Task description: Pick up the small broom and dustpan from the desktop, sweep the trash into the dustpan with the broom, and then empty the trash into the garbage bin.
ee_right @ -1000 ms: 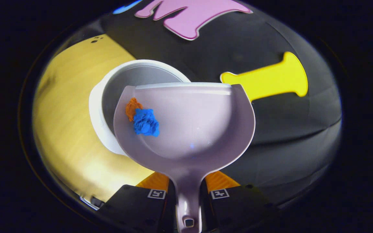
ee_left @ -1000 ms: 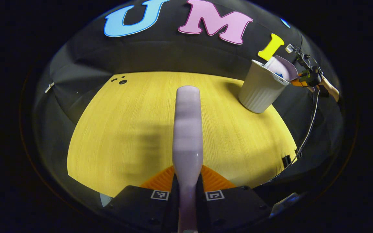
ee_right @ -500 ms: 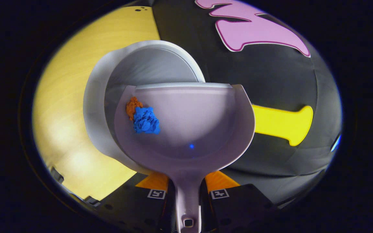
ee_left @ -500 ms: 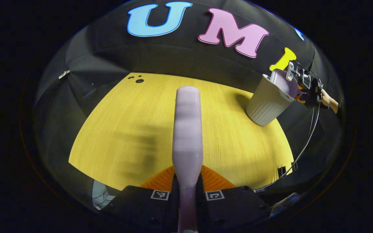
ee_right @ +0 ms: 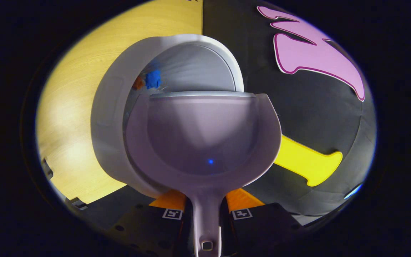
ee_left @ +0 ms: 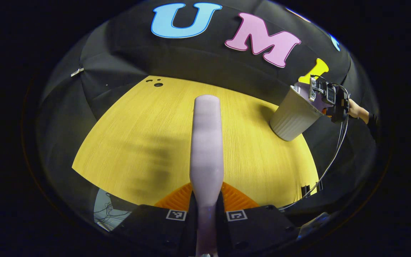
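Note:
My left gripper (ee_left: 207, 200) is shut on the pale lilac broom (ee_left: 207, 142), which points forward above the yellow desktop (ee_left: 148, 135). My right gripper (ee_right: 205, 205) is shut on the handle of the lilac dustpan (ee_right: 205, 139), tipped over the mouth of the white ribbed garbage bin (ee_right: 109, 117). The pan is bare inside. A blue scrap (ee_right: 153, 78) and an orange scrap (ee_right: 137, 83), both blurred, are past the pan's lip inside the bin. In the left gripper view the bin (ee_left: 291, 116) stands at the desk's far right, with the right gripper (ee_left: 328, 98) and a hand (ee_left: 355, 110) above it.
A cable (ee_left: 330, 160) hangs from the right gripper down past the desk's right edge. Small dark holes (ee_left: 157, 84) mark the desk's far left corner. The booth's black cloth wall (ee_left: 198, 60) rises behind the desk.
The dustpan tipped further over the bin, and the blue and orange scraps slid off it into the bin. The left gripper with the broom drew back a little.

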`<act>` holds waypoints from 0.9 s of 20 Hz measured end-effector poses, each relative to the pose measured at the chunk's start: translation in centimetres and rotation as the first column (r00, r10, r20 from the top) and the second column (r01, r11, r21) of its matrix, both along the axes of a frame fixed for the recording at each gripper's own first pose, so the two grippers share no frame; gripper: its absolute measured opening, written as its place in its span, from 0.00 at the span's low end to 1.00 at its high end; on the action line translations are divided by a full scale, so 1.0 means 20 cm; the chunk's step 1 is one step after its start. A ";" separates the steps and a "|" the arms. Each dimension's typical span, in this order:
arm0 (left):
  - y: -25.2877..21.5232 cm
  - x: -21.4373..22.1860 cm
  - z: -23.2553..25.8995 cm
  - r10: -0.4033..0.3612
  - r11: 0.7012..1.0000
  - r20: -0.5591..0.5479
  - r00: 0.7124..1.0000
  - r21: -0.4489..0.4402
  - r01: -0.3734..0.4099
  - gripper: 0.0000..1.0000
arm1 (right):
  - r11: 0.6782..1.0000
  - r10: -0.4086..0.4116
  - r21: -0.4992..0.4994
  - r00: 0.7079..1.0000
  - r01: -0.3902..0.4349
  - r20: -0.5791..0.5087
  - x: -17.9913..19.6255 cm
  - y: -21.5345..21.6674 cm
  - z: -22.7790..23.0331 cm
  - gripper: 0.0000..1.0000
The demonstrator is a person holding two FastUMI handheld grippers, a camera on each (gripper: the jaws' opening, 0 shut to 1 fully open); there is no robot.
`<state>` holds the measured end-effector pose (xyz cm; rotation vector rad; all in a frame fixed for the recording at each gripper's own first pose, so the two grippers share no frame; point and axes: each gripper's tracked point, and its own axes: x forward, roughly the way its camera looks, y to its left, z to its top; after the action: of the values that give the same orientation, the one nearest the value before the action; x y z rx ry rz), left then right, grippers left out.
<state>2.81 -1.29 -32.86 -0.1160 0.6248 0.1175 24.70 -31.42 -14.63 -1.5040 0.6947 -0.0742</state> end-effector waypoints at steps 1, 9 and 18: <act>0.00 0.00 0.00 -0.002 1.000 -0.001 1.000 0.010 0.002 0.25 | 1.000 -0.004 0.001 1.000 0.004 -0.002 0.00 0.00 0.00 0.35; 0.03 0.01 0.04 0.032 0.999 0.032 0.999 0.005 -0.032 0.27 | 0.968 -0.144 0.214 0.989 0.132 0.044 -0.09 -0.11 0.08 0.35; 0.07 0.06 0.14 0.036 0.999 0.098 0.995 -0.014 -0.035 0.26 | 0.616 -0.429 0.743 0.903 0.262 0.038 -0.12 -0.06 0.17 0.35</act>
<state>4.03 0.17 -30.05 -0.1442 0.5257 0.1418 22.35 -32.63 -11.27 -0.5567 0.7183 -0.2278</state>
